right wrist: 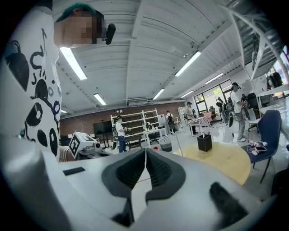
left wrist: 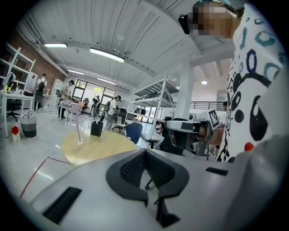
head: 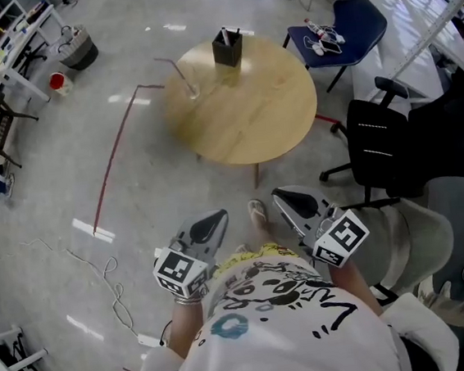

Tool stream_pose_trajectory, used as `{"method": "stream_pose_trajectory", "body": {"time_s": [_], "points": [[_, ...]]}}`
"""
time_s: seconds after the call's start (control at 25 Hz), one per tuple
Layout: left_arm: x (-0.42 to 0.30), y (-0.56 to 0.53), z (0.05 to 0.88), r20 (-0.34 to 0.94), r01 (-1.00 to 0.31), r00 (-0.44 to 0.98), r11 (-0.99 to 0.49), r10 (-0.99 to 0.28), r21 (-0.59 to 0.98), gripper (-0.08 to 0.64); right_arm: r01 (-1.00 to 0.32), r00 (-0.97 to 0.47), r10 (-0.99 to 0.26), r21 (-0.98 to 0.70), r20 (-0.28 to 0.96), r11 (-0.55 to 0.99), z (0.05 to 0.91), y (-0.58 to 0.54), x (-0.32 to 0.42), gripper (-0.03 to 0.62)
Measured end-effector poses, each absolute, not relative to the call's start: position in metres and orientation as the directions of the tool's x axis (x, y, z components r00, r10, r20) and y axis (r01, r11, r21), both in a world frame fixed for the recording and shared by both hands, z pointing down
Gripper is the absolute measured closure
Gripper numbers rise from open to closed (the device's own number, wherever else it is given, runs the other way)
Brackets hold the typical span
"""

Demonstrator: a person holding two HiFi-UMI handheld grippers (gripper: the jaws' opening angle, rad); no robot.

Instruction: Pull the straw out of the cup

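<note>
Straw [head: 183,76] leans left in cup [head: 193,91], well ahead of nearer left gripper [head: 218,216] and right gripper [head: 282,194], both jaws pressed together, empty.

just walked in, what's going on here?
Nothing is being handled yet. A person stands back from the round table with the left tool and the right tool held close to the body. Both have their jaws together and hold nothing. The clear cup sits near the table's left edge with the straw in it, and a black holder stands at the far edge. Neither tool is near the cup.
</note>
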State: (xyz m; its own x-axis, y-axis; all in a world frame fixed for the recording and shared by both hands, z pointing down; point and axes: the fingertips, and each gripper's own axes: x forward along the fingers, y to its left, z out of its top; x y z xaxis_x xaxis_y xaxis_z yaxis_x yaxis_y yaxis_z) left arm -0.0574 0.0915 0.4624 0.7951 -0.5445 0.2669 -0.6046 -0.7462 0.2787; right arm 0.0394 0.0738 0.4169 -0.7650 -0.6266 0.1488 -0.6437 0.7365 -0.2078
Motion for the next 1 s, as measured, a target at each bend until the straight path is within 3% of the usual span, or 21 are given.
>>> {"method": "stream_pose_trajectory", "body": {"time_s": [1.0], "points": [[-0.023,-0.072,0.442,0.253,-0.744,0.668,-0.627,-0.700,0.231,0.545,-0.489,-0.872,-0.468,-0.196,0.146,0.850,0.409,-0.091,0.072,0.565]]}}
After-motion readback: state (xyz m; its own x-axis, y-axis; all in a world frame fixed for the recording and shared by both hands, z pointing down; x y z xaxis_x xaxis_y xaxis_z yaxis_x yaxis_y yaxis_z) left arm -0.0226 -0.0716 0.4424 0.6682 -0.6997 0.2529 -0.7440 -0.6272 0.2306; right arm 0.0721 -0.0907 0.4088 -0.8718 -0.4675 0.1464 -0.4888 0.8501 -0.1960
